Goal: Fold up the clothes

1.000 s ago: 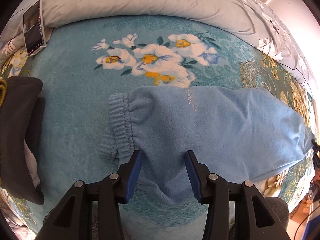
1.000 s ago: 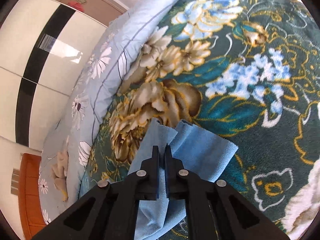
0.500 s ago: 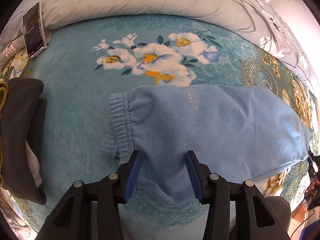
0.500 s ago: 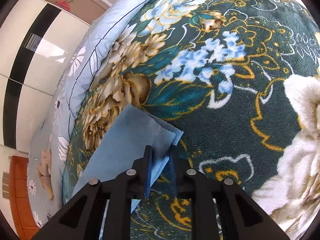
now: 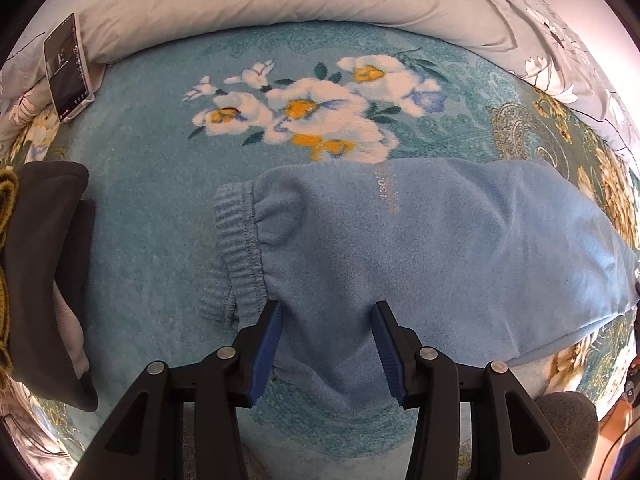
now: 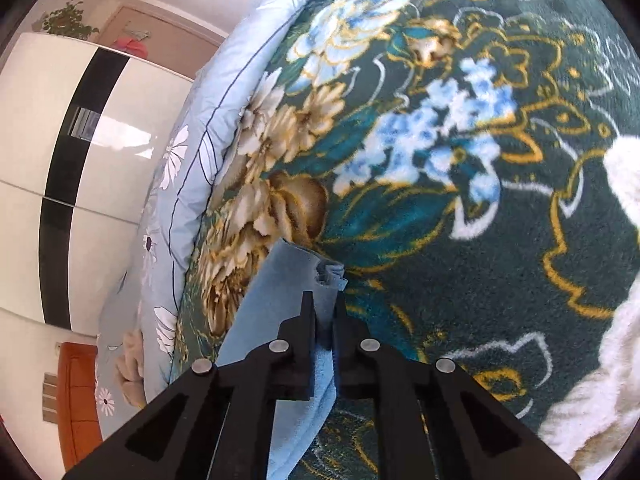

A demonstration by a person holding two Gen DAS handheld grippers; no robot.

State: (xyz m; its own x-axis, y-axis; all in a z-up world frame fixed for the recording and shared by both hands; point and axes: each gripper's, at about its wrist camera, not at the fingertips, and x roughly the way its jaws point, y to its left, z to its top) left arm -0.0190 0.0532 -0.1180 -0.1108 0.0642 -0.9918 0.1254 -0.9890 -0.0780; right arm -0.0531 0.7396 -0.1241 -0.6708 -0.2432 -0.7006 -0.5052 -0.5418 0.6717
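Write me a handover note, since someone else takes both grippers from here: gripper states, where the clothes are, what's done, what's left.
Left gripper: jaws apart, straddling the light blue trousers near the ribbed cuff, pads not pinching.
Right gripper: shut on the trousers' other end, cloth bunched past the tips.
Trousers lie lengthwise on the floral blanket, apparently one leg over the other. A dark garment sits at the left edge.
Left: grip the cuff end, bring the ends together, flatten.
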